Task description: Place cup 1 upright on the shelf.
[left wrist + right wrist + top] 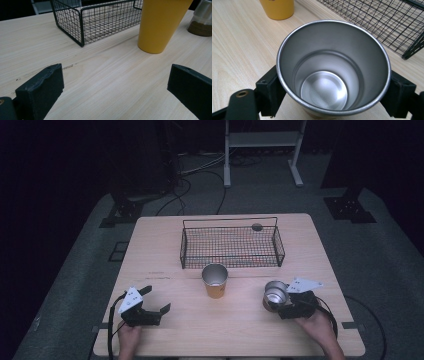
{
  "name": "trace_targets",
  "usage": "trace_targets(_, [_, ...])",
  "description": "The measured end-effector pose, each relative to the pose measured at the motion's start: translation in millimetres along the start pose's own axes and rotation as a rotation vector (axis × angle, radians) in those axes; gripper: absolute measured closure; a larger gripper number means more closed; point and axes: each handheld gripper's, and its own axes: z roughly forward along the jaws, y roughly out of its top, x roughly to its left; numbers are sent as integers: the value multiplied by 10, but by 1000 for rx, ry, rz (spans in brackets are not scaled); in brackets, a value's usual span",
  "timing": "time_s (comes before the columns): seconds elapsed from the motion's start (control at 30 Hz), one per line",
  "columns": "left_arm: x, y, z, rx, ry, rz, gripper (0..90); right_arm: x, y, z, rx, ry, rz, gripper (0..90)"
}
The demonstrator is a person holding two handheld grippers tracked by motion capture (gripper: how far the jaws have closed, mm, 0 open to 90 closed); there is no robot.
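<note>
Gripping a shiny steel tumbler at the near right of the pale wooden table (165,245).

Beyond it stands the black wire basket (231,246), then the yellow tapered cup with a metal lining (215,281) at table centre, then the steel tumbler (333,68) itself, upright, mouth up, long axis vertical. It looks rigid, light and probably slick; the right gripper (333,95) has its jaws clamped on opposite sides of the wall just below the rim, a sound hold if kept level. The left gripper (113,87) rests with jaws spread wide, holding nothing, over bare tabletop at the near left.
</note>
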Motion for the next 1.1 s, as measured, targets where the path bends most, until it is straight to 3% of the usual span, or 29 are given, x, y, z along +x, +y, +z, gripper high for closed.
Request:
trace_targets(0.53, [-2,0,0,2,-2,2,0,-19,136,-158,-22,12,-22,178])
trace_targets(1.1, [-3,0,1,3,-2,3,0,-146,343,-297,-9,70,-36,178])
